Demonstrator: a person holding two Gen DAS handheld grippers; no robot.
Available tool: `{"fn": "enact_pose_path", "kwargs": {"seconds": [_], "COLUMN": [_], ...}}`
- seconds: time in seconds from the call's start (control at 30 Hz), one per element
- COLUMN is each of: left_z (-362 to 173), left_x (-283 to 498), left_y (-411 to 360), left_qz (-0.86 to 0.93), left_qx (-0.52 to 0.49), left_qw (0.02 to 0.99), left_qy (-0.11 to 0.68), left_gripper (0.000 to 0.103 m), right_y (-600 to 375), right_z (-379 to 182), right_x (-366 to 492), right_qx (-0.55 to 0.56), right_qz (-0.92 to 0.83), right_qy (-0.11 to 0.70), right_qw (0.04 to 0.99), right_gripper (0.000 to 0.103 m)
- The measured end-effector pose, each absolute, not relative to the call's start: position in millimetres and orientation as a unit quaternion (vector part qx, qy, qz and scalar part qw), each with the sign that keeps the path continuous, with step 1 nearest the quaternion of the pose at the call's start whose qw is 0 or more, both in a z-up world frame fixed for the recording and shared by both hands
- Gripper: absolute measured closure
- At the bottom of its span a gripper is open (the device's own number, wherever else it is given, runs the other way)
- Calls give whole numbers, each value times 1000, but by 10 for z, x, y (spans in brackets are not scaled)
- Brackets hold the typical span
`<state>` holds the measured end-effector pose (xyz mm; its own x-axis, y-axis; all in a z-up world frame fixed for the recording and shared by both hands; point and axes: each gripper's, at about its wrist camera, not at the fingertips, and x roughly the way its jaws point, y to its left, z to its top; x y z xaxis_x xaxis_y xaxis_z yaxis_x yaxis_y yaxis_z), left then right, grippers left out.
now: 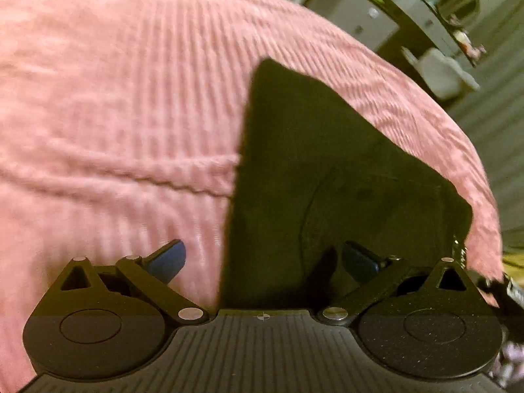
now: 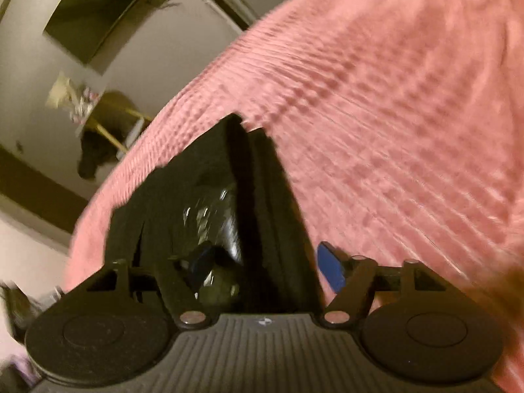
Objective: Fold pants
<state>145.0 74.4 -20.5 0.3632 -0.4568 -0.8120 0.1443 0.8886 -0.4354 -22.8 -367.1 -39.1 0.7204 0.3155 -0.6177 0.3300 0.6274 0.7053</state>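
Dark pants (image 1: pixel 327 180) lie on a pink ribbed bedspread (image 1: pixel 114 98), one corner pointing away from me, near the bed's right edge. My left gripper (image 1: pixel 262 258) is open, blue fingertips (image 1: pixel 167 258) wide apart, one over the bedspread and one over the dark cloth, holding nothing. In the right wrist view the pants (image 2: pixel 262 190) lie near the bed's left edge on the bedspread (image 2: pixel 393 114). My right gripper (image 2: pixel 265 265) is open just above the dark cloth. Something shiny (image 2: pixel 213 216) sits on the cloth by its left finger; the view is blurred.
Beyond the bed's right edge are a dark desk with small items (image 1: pixel 425 9) and a pale chair (image 1: pixel 439 72). In the right wrist view a wall, a dark frame (image 2: pixel 108 9) and a cluttered corner (image 2: pixel 91 124) lie past the bed's left edge.
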Motion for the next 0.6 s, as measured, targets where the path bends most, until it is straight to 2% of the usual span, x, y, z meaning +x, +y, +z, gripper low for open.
{"fn": "enact_pose_path", "kwargs": {"seconds": [0.2, 0.37, 0.4, 0.47, 0.6], "left_z": [-309, -406, -408, -381, -272], "left_x": [1721, 1894, 1903, 1875, 1822], "left_y": [467, 396, 410, 460, 414], "left_qz": [-254, -260, -256, -268, -281], "left_qx": [-145, -175, -192, -212, -215], "left_qw": [793, 789, 788, 786, 790], "left_qy": [534, 527, 526, 515, 502], "left_gripper": [0, 0, 0, 0, 0], "right_y": [-3773, -3621, -3593, -3540, -3436], "right_z": [-706, -694, -669, -584, -365], "right_x": [119, 395, 416, 420, 402], "right_qx": [500, 488, 480, 468, 451], "right_qz": [74, 90, 88, 90, 89], "right_qy": [373, 379, 382, 380, 362], "right_qw": [778, 781, 785, 793, 811], "right_gripper": [24, 23, 26, 51, 61]}}
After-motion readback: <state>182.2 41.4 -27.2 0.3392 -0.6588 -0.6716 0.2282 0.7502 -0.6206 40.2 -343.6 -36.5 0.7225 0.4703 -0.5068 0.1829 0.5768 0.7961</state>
